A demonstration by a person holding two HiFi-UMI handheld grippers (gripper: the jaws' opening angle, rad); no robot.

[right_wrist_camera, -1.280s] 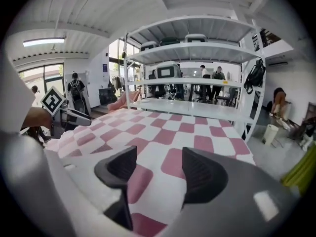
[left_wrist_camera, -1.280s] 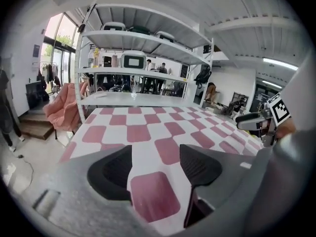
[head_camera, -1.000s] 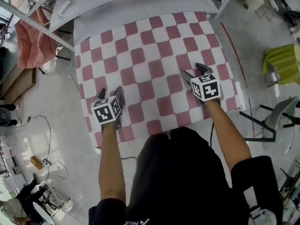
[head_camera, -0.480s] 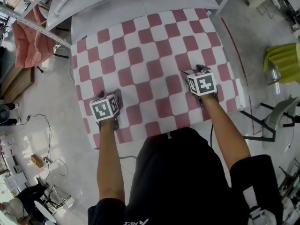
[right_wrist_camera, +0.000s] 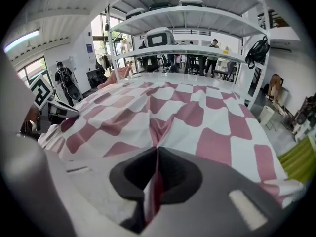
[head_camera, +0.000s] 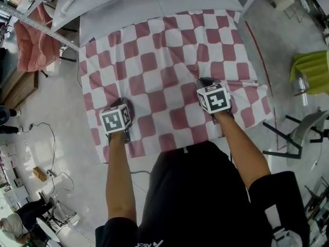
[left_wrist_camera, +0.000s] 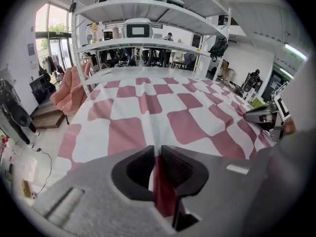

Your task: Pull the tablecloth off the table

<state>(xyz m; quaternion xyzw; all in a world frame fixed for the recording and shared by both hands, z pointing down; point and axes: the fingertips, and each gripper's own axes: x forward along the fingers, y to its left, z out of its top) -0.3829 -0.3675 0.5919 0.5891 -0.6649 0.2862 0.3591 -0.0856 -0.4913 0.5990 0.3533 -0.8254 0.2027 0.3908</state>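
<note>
A red-and-white checked tablecloth [head_camera: 154,71] covers the table [head_camera: 154,6], whose far end shows bare and white. My left gripper [head_camera: 125,105] is near the cloth's front left edge. Its jaws are closing, and a fold of cloth [left_wrist_camera: 163,102] is pinched between the pads in the left gripper view [left_wrist_camera: 157,157]. My right gripper [head_camera: 206,81] is at the front right, shut on a raised ridge of the cloth [right_wrist_camera: 197,112], which runs up into the jaws [right_wrist_camera: 157,154]. Wrinkles spread from both grips.
A pink fabric chair [head_camera: 33,45] stands left of the table. A yellow-green seat [head_camera: 311,71] and a grey chair frame [head_camera: 303,133] stand to the right. White shelving [left_wrist_camera: 143,31] rises beyond the table's far end. Cables [head_camera: 46,138] lie on the floor at left.
Both grippers went from open above the flat cloth to pinching it. The cloth now shows folds and its right edge has shifted. The right gripper has moved slightly left.
</note>
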